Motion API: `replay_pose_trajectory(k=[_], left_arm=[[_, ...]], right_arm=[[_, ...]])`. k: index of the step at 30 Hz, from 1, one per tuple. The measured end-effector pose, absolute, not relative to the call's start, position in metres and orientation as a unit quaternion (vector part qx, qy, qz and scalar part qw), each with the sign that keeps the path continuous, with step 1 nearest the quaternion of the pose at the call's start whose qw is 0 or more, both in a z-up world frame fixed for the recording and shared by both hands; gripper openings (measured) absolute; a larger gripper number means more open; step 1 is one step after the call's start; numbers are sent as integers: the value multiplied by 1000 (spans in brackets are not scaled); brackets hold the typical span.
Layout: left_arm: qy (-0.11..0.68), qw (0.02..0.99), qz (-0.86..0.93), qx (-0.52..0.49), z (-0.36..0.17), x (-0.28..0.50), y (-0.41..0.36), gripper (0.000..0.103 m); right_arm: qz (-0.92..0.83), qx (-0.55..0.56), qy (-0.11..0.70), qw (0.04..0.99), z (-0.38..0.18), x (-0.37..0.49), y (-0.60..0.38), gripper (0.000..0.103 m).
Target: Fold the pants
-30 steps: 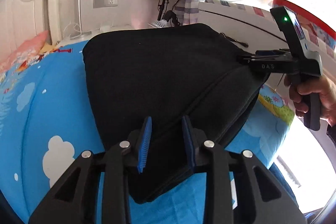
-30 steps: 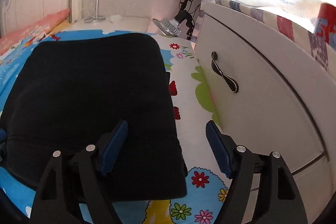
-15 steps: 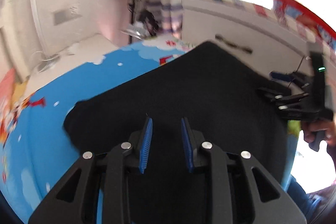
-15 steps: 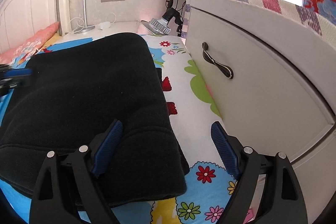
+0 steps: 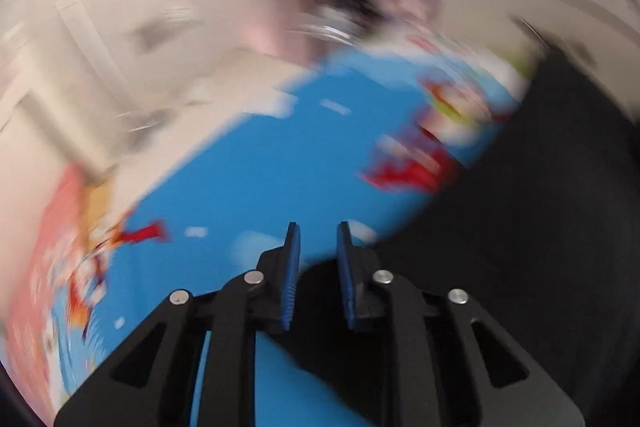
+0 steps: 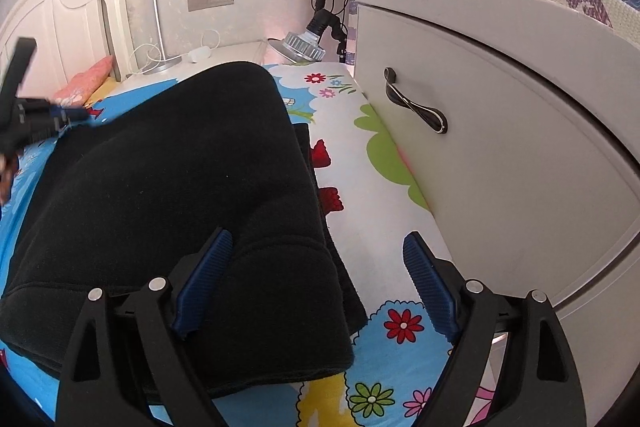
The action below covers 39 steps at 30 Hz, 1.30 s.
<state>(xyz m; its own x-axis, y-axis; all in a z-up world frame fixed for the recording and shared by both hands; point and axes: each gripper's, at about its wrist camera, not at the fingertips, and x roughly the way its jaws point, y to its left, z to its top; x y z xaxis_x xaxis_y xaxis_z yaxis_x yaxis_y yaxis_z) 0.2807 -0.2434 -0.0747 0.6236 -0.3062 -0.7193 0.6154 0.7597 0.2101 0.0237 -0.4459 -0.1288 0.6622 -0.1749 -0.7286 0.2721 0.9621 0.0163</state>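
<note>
Pants, black and folded, lie on our bed in the centre and left of the right wrist view, their near right corner between the spread fingers of our right gripper; the left pad rests over the cloth, the right pad over bare flowered sheet, and neither presses it. A white cabinet fills the right of that frame. Our left gripper shows at the far left edge there. Its own view is badly blurred: the jaws are closing, nearly together, with the pants' dark edge at lower right, reaching under the fingers. We see no cloth pinched between the pads.
</note>
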Motion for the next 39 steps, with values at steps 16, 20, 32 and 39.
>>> replay_pose_trajectory(k=[16, 20, 32, 39], left_arm=[[256, 889, -218, 309, -52, 268, -239, 59], [350, 764, -449, 303, -76, 237, -262, 59], [285, 876, -337, 196, -25, 281, -303, 63], [400, 778, -436, 210, -103, 253, -459, 12]], right_arm=[[-122, 80, 390, 909, -132, 25, -450, 84], [-124, 77, 391, 909, -131, 24, -448, 84], [-128, 83, 394, 906, -131, 25, -448, 84], [-143, 70, 397, 904, -129, 22, -443, 83]])
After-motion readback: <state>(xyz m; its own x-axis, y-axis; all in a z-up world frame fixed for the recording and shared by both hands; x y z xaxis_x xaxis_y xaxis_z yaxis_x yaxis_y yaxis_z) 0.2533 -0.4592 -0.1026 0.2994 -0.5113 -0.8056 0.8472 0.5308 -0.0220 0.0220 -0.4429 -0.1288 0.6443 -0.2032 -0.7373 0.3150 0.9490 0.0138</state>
